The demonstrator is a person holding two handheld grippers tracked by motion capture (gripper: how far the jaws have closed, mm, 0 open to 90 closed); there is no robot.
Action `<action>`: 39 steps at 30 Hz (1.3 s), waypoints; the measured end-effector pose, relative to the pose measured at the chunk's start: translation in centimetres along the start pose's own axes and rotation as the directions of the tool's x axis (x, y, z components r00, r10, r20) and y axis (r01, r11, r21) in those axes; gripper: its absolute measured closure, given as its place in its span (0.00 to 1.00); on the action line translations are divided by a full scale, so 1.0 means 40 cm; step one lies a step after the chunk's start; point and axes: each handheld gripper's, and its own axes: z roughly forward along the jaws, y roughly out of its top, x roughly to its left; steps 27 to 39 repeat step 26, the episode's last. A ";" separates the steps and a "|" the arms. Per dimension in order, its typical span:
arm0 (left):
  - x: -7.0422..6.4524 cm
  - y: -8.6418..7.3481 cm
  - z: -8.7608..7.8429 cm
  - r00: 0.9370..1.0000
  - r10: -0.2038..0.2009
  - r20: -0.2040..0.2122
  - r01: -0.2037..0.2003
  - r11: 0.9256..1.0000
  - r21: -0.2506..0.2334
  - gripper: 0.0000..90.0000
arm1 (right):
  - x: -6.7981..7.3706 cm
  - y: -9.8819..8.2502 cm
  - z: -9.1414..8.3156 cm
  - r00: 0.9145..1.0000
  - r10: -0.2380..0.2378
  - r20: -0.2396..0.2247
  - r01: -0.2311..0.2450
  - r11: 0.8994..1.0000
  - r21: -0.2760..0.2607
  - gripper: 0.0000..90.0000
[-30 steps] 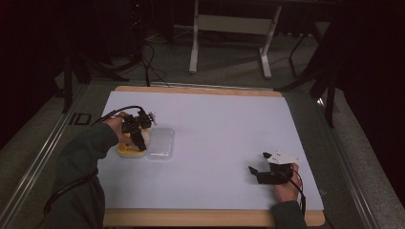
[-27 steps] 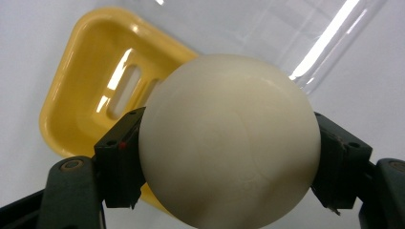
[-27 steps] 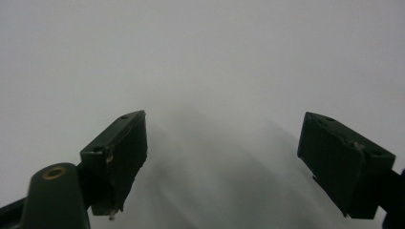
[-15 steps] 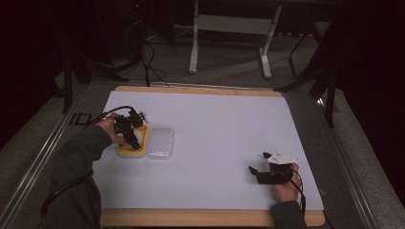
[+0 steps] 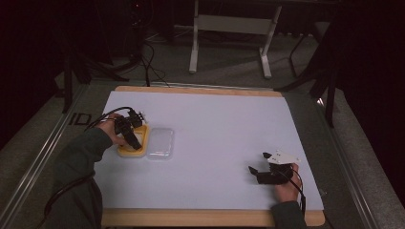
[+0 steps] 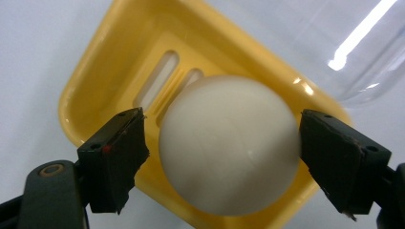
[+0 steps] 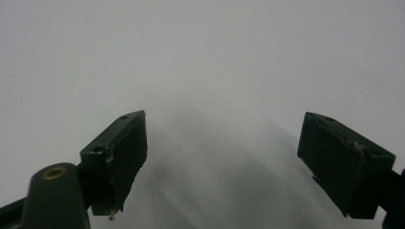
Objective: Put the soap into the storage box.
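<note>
White soap released into its yellow dish at the table's left.

On the broad white table, the yellow slotted plastic soap dish sits beside a clear plastic lid. The smooth, rounded white soap bar rests inside: likely solid, slippery, best pinched across its middle. The left gripper has just been opening, pads flanking the soap without pressing. The right gripper idles wide, empty.

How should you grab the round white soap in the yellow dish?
Grip the white soap across its widest middle, coming straight down from above. It is a smooth ball sitting in the yellow dish, whose walls block the sides. The left tool, just opening, straddles it already, pads apart.
</note>
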 end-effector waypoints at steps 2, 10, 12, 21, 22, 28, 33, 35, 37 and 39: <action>-0.001 -0.002 -0.012 1.000 -0.004 -0.002 0.004 1.000 -0.007 0.19 | 0.000 0.000 0.000 1.000 0.000 0.001 0.000 1.000 0.001 0.19; -0.009 -0.004 -0.053 1.000 0.011 -0.021 -0.012 0.998 -0.060 0.16 | 0.000 0.000 0.001 1.000 -0.001 0.002 0.001 1.000 0.001 0.19; -0.016 -0.001 -0.063 0.999 0.021 -0.033 -0.023 0.998 -0.066 0.16 | 0.000 0.000 0.001 1.000 -0.001 0.002 0.001 1.000 0.001 0.19; -0.088 0.028 -0.098 0.990 0.120 -0.080 -0.129 0.985 -0.113 0.17 | 0.001 0.001 0.003 1.000 0.000 0.010 0.000 1.000 0.014 0.19; -0.097 0.030 -0.099 0.988 0.132 -0.082 -0.141 0.984 -0.114 0.17 | 0.001 0.002 0.004 1.000 0.001 0.012 -0.002 1.000 0.020 0.19; -0.146 0.034 -0.102 0.979 0.174 -0.108 -0.189 0.971 -0.150 0.17 | -0.003 0.003 0.007 1.000 0.018 0.010 -0.018 0.999 0.029 0.19; -0.146 0.034 -0.102 0.979 0.174 -0.108 -0.189 0.971 -0.150 0.17 | -0.003 0.003 0.007 1.000 0.018 0.010 -0.018 0.999 0.029 0.19; -0.146 0.034 -0.102 0.979 0.174 -0.108 -0.189 0.971 -0.150 0.17 | -0.003 0.003 0.007 1.000 0.018 0.010 -0.018 0.999 0.029 0.19; -0.146 0.034 -0.102 0.979 0.174 -0.108 -0.189 0.971 -0.150 0.17 | -0.003 0.003 0.007 1.000 0.018 0.010 -0.018 0.999 0.029 0.19; -0.146 0.034 -0.102 0.979 0.174 -0.108 -0.189 0.971 -0.150 0.17 | -0.003 0.003 0.007 1.000 0.018 0.010 -0.018 0.999 0.029 0.19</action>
